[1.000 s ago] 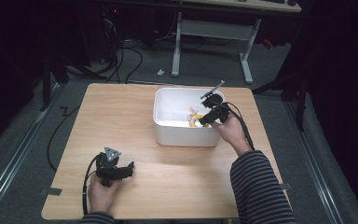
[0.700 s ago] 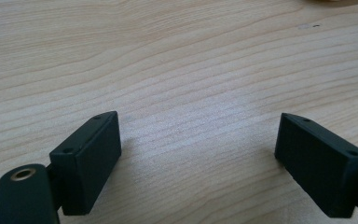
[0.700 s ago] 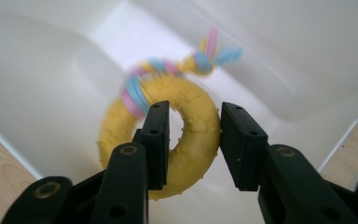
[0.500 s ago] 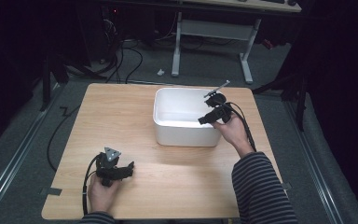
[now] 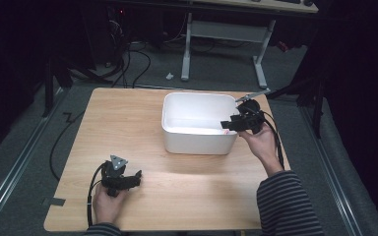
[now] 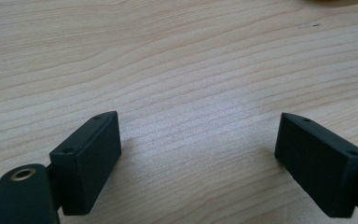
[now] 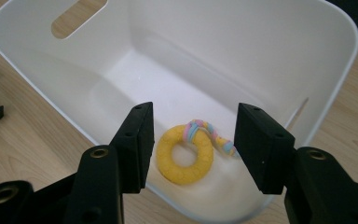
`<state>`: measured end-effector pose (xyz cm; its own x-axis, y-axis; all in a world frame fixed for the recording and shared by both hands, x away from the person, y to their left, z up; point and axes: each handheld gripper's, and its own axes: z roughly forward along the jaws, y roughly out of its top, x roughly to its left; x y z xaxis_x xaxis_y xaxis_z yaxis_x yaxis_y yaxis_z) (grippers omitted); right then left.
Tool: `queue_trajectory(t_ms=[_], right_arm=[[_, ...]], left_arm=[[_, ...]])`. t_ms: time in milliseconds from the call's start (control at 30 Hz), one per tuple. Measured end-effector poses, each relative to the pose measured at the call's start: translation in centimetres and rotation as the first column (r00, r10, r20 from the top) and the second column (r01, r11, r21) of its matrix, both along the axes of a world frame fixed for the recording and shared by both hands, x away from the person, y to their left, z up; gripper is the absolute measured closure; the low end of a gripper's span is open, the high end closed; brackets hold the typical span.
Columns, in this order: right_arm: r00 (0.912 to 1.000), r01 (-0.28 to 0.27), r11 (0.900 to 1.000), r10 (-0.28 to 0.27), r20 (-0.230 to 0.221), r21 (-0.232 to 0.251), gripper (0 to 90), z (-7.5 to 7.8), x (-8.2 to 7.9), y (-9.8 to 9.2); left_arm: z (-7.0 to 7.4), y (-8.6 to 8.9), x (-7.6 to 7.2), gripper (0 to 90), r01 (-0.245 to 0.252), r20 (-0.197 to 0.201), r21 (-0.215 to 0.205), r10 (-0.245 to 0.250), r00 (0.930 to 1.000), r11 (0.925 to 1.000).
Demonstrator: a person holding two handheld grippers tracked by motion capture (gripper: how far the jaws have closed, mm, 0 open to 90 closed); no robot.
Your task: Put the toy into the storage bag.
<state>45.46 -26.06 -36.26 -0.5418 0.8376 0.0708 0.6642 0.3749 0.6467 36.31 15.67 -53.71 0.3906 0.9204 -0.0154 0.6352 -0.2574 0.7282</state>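
— So, where's the yellow ring (image 7: 184, 154)?
— Lying in the white bin (image 5: 199, 142). My right gripper (image 7: 192, 142) hangs wide open above it; I'd go straight down. My left gripper (image 6: 198, 161) rests open.

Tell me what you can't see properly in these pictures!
- High view: the white bin's near wall hides the yellow ring toy, leaving a tiny pink speck beside the right tongs.
- Right gripper view: the ring's pastel rope tail runs behind a tong tip.
- Left gripper view: bare table between the open left tongs; something yellowish is cut off at the top edge.
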Motion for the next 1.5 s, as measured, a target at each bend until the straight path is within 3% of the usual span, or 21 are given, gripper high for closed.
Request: queue_trajectory(t_ms=[567, 900, 1133, 1267, 1500], right_arm=[[0.9948, 0.046, 0.997, -0.052, 0.088, 0.060, 44.7, 1.2, -4.1, -4.6], [0.9890, 0.054, 0.993, -0.068, 0.132, 0.104, 43.3, 1.4, -7.6, -6.5], [0.9869, 0.070, 0.993, -0.083, 0.138, 0.094, 42.2, 0.5, -9.3, -7.5], [0.9851, 0.076, 0.996, -0.083, 0.150, 0.051, 41.7, 0.1, -10.2, -7.6], [0.9820, 0.068, 0.995, -0.079, 0.172, 0.066, 41.4, -0.3, -11.5, -7.9]], left_arm=[[0.0, -0.1, 0.0, 14.5, -0.005, 0.000, 0.000, 0.005, 1.0000, 1.0000], [0.0, -0.1, 0.1, 14.6, -0.006, -0.001, 0.000, 0.006, 1.0000, 1.0000], [0.0, -0.1, 0.1, 14.6, -0.007, -0.001, 0.000, 0.007, 1.0000, 1.0000], [0.0, -0.1, 0.1, 14.6, -0.007, -0.001, 0.000, 0.007, 1.0000, 1.0000], [0.0, -0.1, 0.1, 14.5, -0.008, -0.001, 0.000, 0.008, 1.0000, 1.0000]])
